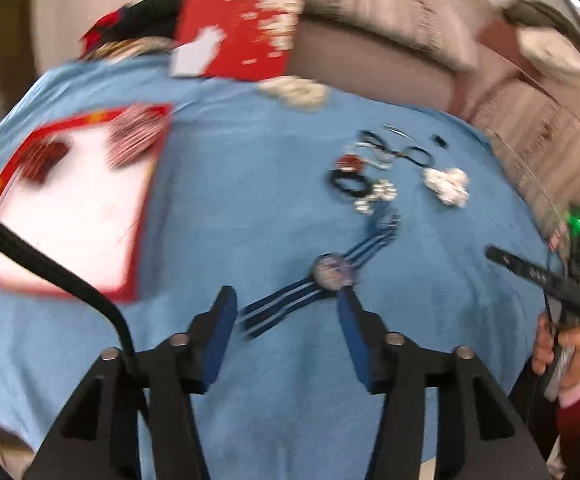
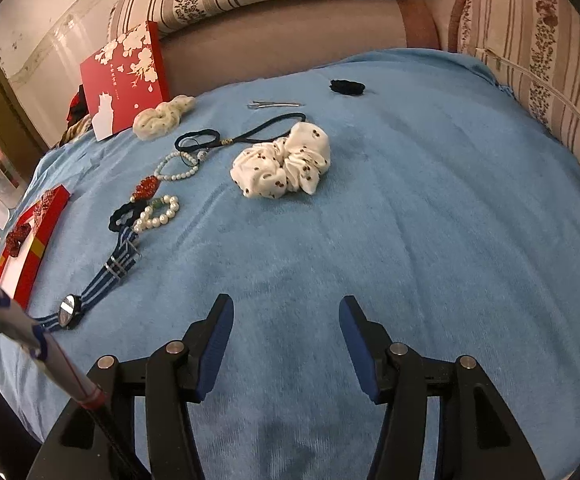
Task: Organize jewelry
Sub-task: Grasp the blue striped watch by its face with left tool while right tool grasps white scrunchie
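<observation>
A watch with a blue striped strap lies on the blue cloth just ahead of my open left gripper; its face is by the right fingertip. The watch also shows in the right wrist view. Beyond it lie a pearl bracelet, a red bead bracelet, dark hair ties and a white spotted scrunchie. An open red box with a white lining holds red pieces at the left. My right gripper is open and empty above bare cloth.
The red box lid stands against the sofa back, with a cream scrunchie beside it. A metal hair clip and a black scrunchie lie farther back. The sofa borders the cloth at back and right.
</observation>
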